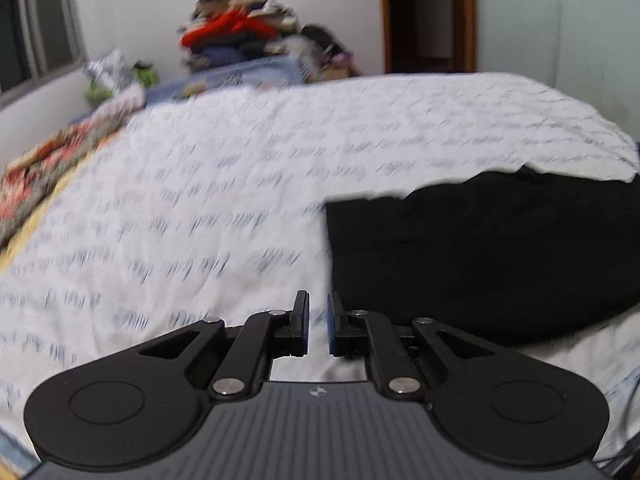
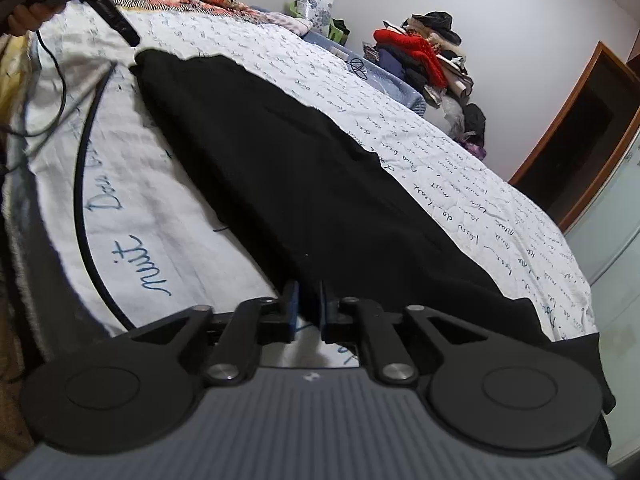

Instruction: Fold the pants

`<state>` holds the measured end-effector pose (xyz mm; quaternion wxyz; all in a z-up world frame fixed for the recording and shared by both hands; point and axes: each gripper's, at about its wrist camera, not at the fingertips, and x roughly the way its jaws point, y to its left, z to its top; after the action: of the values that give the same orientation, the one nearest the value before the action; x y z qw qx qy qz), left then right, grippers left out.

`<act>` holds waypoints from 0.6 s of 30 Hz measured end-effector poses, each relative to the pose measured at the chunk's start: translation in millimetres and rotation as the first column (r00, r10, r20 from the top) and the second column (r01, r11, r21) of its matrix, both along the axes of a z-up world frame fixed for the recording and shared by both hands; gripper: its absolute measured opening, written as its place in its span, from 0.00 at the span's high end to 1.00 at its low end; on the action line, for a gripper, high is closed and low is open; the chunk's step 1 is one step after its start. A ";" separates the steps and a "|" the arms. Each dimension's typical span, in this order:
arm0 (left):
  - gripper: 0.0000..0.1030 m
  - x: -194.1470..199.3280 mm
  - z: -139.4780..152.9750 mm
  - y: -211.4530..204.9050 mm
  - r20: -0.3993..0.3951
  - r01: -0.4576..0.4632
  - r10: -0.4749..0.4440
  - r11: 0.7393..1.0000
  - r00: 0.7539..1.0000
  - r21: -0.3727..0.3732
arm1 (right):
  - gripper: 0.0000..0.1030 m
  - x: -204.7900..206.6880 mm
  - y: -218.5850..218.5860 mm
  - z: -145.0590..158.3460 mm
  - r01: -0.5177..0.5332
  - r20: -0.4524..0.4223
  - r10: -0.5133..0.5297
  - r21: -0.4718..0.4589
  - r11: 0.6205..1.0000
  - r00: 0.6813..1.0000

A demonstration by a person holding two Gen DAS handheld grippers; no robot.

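Note:
Black pants (image 2: 304, 168) lie stretched out long across the white bed sheet (image 2: 168, 216); they also show in the left wrist view (image 1: 492, 248) at the right. My left gripper (image 1: 318, 322) hovers over the sheet just left of the pants' end, jaws a narrow gap apart and empty. It also shows at the far end of the pants in the right wrist view (image 2: 100, 8). My right gripper (image 2: 309, 310) is at the near edge of the pants, jaws a narrow gap apart with black cloth edge between them; grip unclear.
A pile of clothes (image 2: 424, 60) is stacked past the bed's far side. A patterned blanket (image 1: 44, 168) lies at the bed's head. A black cable (image 2: 82, 184) trails over the sheet. A wooden door frame (image 2: 576, 140) is at right.

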<state>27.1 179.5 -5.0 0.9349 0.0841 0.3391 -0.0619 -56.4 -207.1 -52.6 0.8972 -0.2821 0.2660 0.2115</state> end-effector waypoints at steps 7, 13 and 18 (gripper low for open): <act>0.92 13.9 3.7 -110.7 0.041 0.287 -0.286 0.958 0.957 -0.012 | 0.91 18.2 -22.1 32.7 0.114 0.052 -0.130 0.241 0.964 0.990; 0.92 5.5 -33.7 -183.3 -0.039 0.453 -0.452 0.884 0.891 0.119 | 0.91 36.9 -5.1 -7.2 0.167 -0.087 -0.158 0.114 0.979 0.984; 0.92 2.2 -29.2 -217.4 -0.010 0.519 -0.520 0.852 0.854 0.066 | 0.82 21.0 -11.2 4.4 0.188 -0.048 -0.182 0.163 0.969 0.982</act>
<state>29.4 -37.8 -34.2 0.8817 0.2036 0.3018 -0.3003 -35.4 -218.3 -48.2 0.9289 -0.1764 0.2872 0.1531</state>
